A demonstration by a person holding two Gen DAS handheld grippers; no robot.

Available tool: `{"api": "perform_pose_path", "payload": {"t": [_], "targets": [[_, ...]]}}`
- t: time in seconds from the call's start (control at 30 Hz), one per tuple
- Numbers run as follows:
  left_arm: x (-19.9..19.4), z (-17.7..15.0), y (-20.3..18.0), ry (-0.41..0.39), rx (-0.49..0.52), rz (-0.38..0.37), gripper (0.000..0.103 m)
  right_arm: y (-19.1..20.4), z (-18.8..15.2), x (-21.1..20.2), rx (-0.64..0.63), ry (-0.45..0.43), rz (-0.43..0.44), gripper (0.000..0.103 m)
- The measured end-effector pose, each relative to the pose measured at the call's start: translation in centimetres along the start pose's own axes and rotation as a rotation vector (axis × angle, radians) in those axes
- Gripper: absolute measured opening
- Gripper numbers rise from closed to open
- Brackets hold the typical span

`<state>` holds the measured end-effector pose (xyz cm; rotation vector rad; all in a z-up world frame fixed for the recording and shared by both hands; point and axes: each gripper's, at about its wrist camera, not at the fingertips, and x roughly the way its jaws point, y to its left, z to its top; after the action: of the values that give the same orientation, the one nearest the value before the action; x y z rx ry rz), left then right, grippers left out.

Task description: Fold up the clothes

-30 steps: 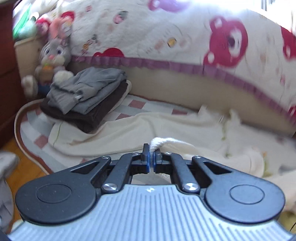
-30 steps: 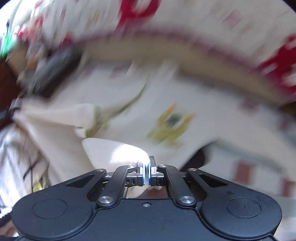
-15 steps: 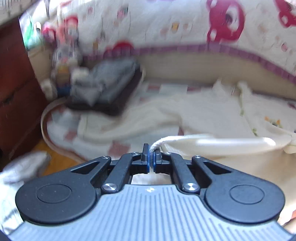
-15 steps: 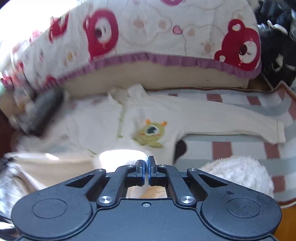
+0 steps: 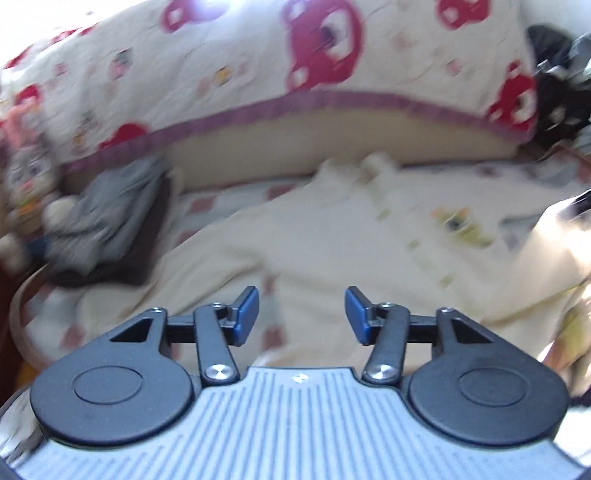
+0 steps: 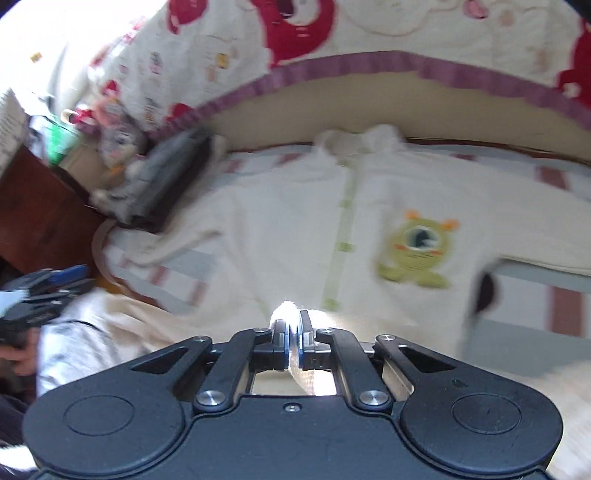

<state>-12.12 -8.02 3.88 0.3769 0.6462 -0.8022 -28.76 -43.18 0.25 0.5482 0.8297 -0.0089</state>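
The cream shirt (image 5: 332, 236) lies spread below the left gripper (image 5: 301, 314), whose jaws have just been opening, empty; the right gripper (image 6: 293, 339) pinches the shirt's hem.

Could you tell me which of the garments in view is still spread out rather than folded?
The cream top with the green monster patch lies spread out; the grey and dark clothes sit folded in a stack beside the plush rabbit.

Both wrist views angled down over the cream garment (image 5: 332, 240), close above it, facing the bear-print quilt (image 6: 369, 29) at 12 o'clock, sharing the folded stack, seemingly, near 10 o'clock.
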Motion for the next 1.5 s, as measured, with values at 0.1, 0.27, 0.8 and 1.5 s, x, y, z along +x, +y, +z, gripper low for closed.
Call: {"api": "perform_pose_path", "payload": {"t": [0.1, 0.27, 0.8, 1.5], "targets": [[3.7, 1.2, -1.3, 0.020, -0.008, -0.142, 0.064, 0.9, 1.0, 3.6, 0.023, 0.049, 0.071, 0.007], [11.3, 0.7, -6.3, 0.105, 0.021, -0.467, 0.064, 1.8, 1.7, 8.5, 0.026, 0.119, 0.058, 0.007], [15.9, -1.5, -16.0, 0.076, 0.255, -0.660, 0.006, -1.7, -0.6, 7.5, 0.152, 0.252, 0.113, 0.034], [11.9, 0.7, -5.0, 0.153, 0.251, -0.272, 0.041, 1.7, -4.5, -0.2, -0.167, 0.178, -0.343, 0.003]]}}
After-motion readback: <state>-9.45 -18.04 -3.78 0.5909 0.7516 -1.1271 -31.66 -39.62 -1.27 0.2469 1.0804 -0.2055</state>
